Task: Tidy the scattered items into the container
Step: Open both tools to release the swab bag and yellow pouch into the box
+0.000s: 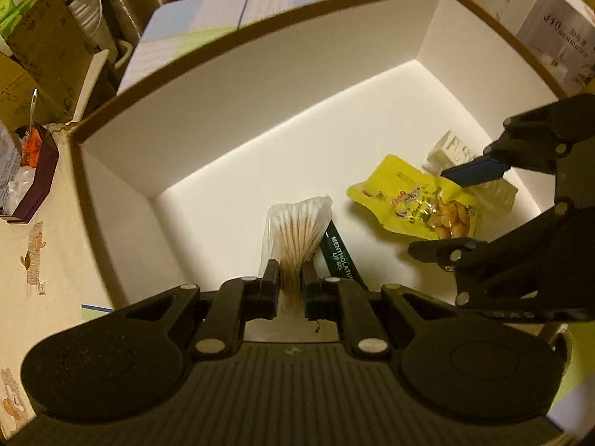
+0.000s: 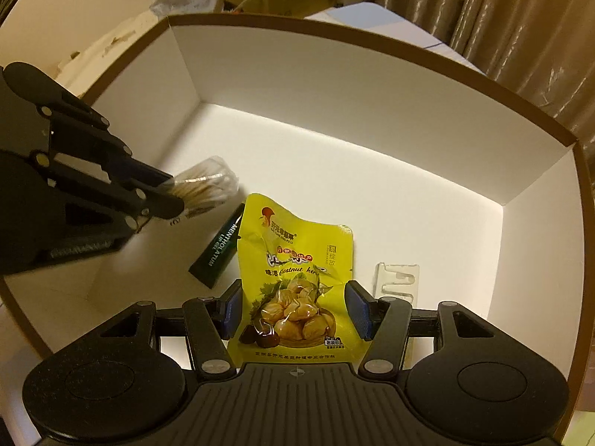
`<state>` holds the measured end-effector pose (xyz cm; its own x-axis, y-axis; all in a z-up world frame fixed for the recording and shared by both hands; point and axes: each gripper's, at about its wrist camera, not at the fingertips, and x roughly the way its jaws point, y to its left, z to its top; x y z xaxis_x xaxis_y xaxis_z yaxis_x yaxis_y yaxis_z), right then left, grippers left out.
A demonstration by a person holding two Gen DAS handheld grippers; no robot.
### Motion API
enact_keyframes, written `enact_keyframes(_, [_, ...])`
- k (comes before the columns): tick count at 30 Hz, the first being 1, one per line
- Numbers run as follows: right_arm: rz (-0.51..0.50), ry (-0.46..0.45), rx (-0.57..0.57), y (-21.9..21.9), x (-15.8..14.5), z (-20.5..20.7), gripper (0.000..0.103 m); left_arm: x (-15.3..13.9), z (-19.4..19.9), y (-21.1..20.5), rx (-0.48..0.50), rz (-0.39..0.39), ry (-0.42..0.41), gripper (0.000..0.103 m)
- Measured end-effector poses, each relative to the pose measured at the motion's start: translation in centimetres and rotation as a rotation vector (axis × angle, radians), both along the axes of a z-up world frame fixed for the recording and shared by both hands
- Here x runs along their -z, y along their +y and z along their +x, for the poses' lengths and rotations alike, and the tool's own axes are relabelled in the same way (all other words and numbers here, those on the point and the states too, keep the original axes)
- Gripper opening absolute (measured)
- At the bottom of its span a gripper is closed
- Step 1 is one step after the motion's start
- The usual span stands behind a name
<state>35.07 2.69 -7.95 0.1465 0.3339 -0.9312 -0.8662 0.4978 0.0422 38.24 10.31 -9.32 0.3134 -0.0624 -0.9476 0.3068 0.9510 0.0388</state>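
Curtains (image 2: pixel 502 18) hang behind a cluttered table (image 1: pixel 48 245) carrying a brown-rimmed white box (image 1: pixel 260 85). Both tools reach down into the box. Left tool (image 1: pixel 290 278) is clamped tight on a bag of cotton swabs (image 1: pixel 297 230), just beside a green lip gel tube (image 2: pixel 219 249) on the floor. Right tool (image 2: pixel 293 308), jaws half open, grips a yellow chestnut pouch (image 2: pixel 293 282) by its edges, near a clear plastic piece (image 2: pixel 398 282).

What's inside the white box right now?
On the white box floor: a green lip gel box and a clear plastic hook. The grippers hold a cotton swab bag and yellow chestnut packet there; beneath them is hidden.
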Motion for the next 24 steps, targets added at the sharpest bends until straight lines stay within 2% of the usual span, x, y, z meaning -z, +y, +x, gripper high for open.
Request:
enact_keyframes(1, [-0.006, -0.006, -0.006, 0.3, 0.0, -0.2, 0.06, 0.3, 0.0, -0.2, 0.002, 0.01, 0.008, 0.01])
enact_keyframes(2, [-0.015, -0.015, -0.014, 0.5, -0.1, -0.5, 0.065, 0.6, 0.1, -0.4, 0.001, 0.022, 0.017, 0.012])
enact_keyframes(3, [-0.025, -0.023, -0.029, 0.5, 0.1, -0.7, 0.073, 0.8, 0.2, -0.6, 0.001, 0.031, 0.025, 0.018])
enact_keyframes(4, [-0.031, -0.031, -0.047, 0.6, 0.3, -1.0, 0.086, 1.0, 0.1, -0.8, 0.005, 0.039, 0.028, 0.023])
enact_keyframes(5, [-0.031, -0.045, -0.065, 0.5, 0.2, -1.2, 0.093, 1.1, 0.1, -0.9, 0.01, 0.044, 0.028, 0.033])
enact_keyframes(6, [-0.025, -0.057, -0.08, 0.4, 0.1, -1.5, 0.094, 1.2, 0.1, -0.9, 0.014, 0.048, 0.03, 0.042])
enact_keyframes(10, [-0.013, -0.04, -0.122, -0.2, -0.2, -2.1, 0.095, 1.5, -0.3, -1.1, 0.015, 0.058, 0.035, 0.055])
enact_keyframes(11, [-0.016, -0.045, -0.126, -0.3, -0.3, -2.3, 0.101, 1.5, -0.3, -1.2, 0.016, 0.057, 0.037, 0.06])
enact_keyframes(24, [0.005, -0.098, -0.049, -1.5, -2.7, -3.0, 0.103, 0.0, -1.7, -2.1, 0.007, 0.043, 0.012, 0.075])
